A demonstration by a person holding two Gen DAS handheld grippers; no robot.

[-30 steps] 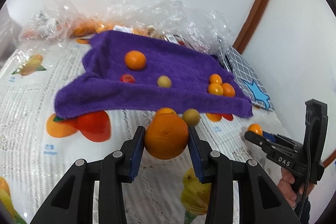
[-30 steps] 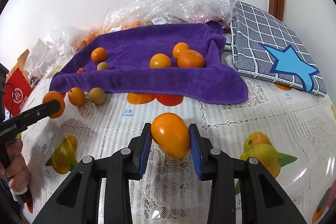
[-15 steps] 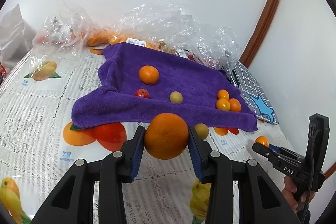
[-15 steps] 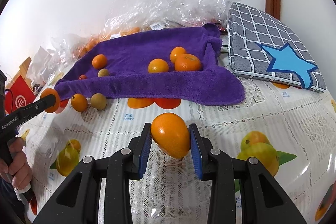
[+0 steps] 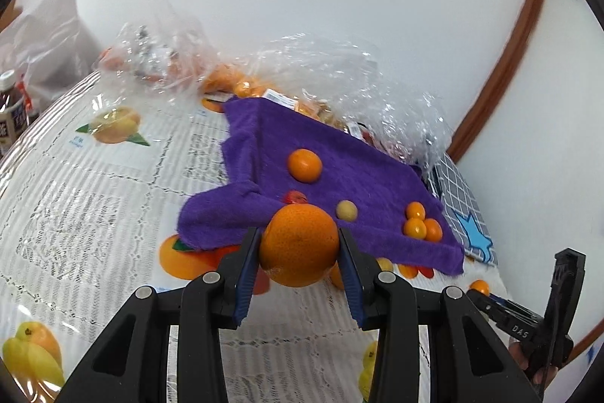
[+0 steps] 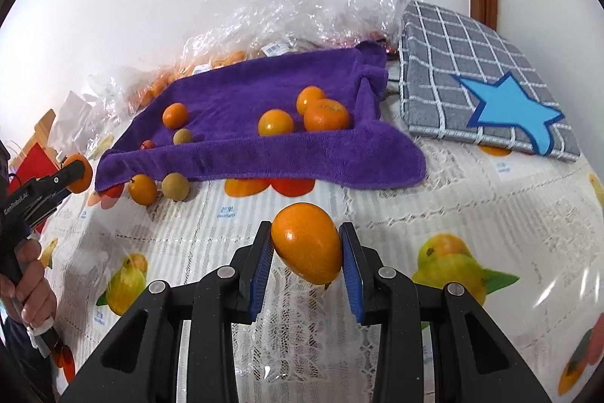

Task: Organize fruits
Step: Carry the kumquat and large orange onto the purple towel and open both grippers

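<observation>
Fingers (image 5: 249, 274) round orange (image 5: 298, 244), L gripper (image 5: 300, 252) level.

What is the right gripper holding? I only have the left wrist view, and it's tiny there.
Observer: An oval fruit, orange, clamped between the right gripper's pads.
Operator: Anything loose behind my orange?
Observer: Two on the tablecloth at the towel's front edge: a small orange fruit and a tan fruit beside it.
</observation>
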